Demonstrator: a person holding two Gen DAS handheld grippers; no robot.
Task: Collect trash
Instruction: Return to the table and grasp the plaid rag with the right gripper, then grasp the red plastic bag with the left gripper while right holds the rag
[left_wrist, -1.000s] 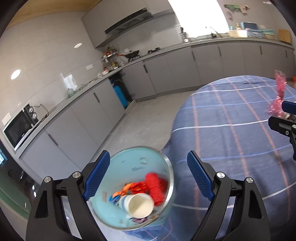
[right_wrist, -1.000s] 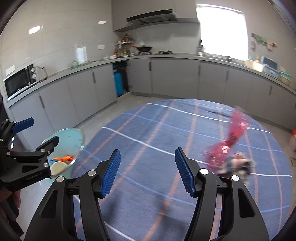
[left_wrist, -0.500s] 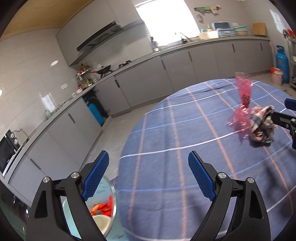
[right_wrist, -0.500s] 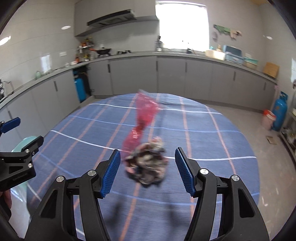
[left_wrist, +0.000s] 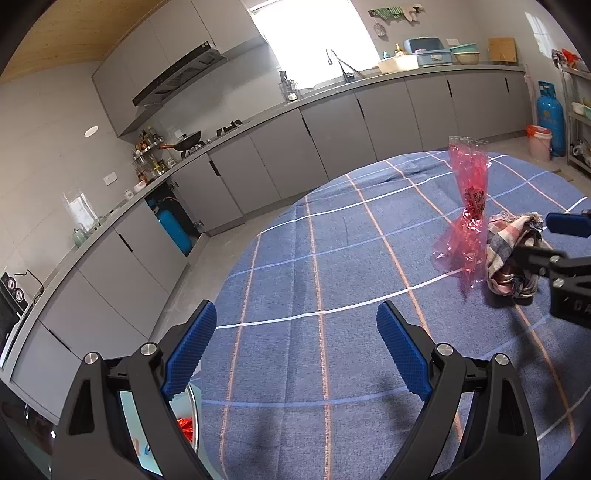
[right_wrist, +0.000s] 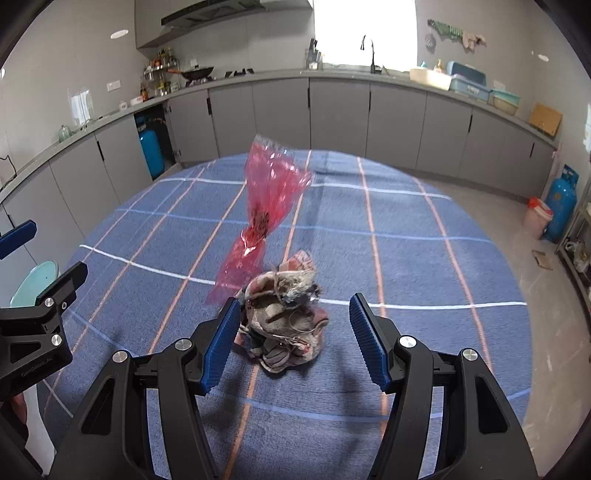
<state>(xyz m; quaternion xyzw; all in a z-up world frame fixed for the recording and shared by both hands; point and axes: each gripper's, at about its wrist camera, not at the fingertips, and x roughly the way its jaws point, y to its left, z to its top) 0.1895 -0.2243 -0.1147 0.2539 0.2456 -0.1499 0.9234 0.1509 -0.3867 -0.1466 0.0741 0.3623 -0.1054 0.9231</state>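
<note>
A crumpled plaid rag (right_wrist: 286, 314) lies on the round table's blue checked cloth (right_wrist: 406, 258), with a red cellophane wrapper (right_wrist: 267, 210) standing up just behind it. My right gripper (right_wrist: 291, 338) is open, its jaws either side of the rag, just in front of it. In the left wrist view the rag (left_wrist: 511, 254) and wrapper (left_wrist: 467, 218) sit at the right, with the right gripper (left_wrist: 561, 240) over them. My left gripper (left_wrist: 295, 354) is open and empty over the cloth. A pale blue trash bin (left_wrist: 188, 424) with red trash shows at the table's edge, lower left.
The bin's rim also shows at the left of the right wrist view (right_wrist: 35, 280). Grey kitchen cabinets (right_wrist: 332, 118) run around the room behind the table. A blue gas cylinder (right_wrist: 561, 206) and a pink bucket (right_wrist: 537, 221) stand on the floor at the right.
Both grippers swung from the bin toward the table's middle. The right gripper closed in on the rag, which now sits between its open jaws. The bin slid to the view edges.
</note>
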